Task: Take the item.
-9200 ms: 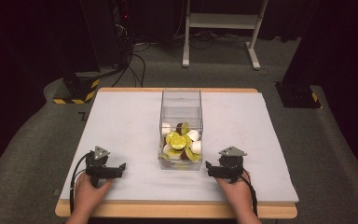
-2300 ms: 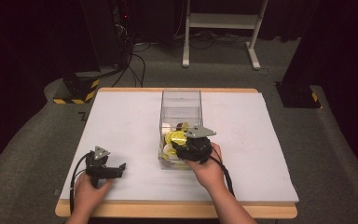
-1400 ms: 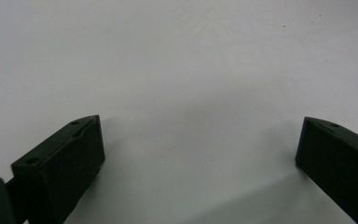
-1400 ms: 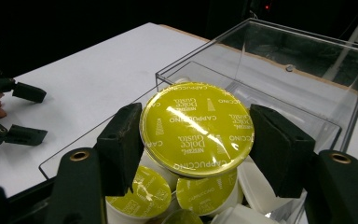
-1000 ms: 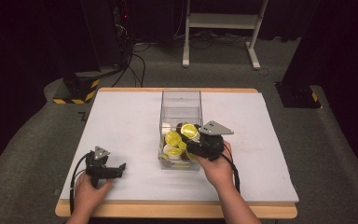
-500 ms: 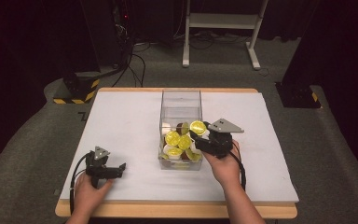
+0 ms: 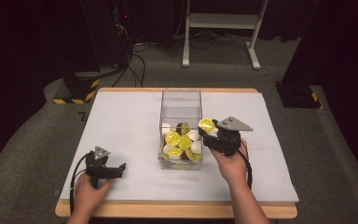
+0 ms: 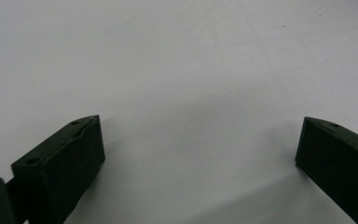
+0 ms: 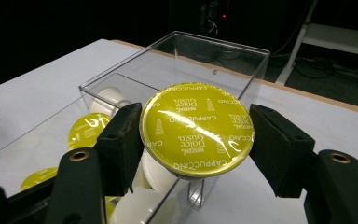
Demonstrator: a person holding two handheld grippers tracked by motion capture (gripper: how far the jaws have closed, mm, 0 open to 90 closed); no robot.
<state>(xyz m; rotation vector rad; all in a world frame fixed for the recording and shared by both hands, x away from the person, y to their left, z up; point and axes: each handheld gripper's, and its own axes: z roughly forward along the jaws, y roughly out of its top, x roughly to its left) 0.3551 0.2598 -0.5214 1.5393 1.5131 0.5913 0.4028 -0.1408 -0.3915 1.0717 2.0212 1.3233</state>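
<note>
Capsule (image 9: 196, 128) hanging clamped, foil up, in right tool (image 7: 210, 136) above clear box (image 7: 180, 100) mid-surface, apparently for lifting out; left tool (image 7: 116, 168), jaws apart, resting near front-left corner.

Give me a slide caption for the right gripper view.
Right gripper holds a yellow-lidded capsule above the clear box of capsules.

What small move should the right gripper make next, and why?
Probably carry it sideways, away from the clear box, to bare table: the right gripper is shut on a yellow-lidded capsule lifted above the box's rim.
</note>
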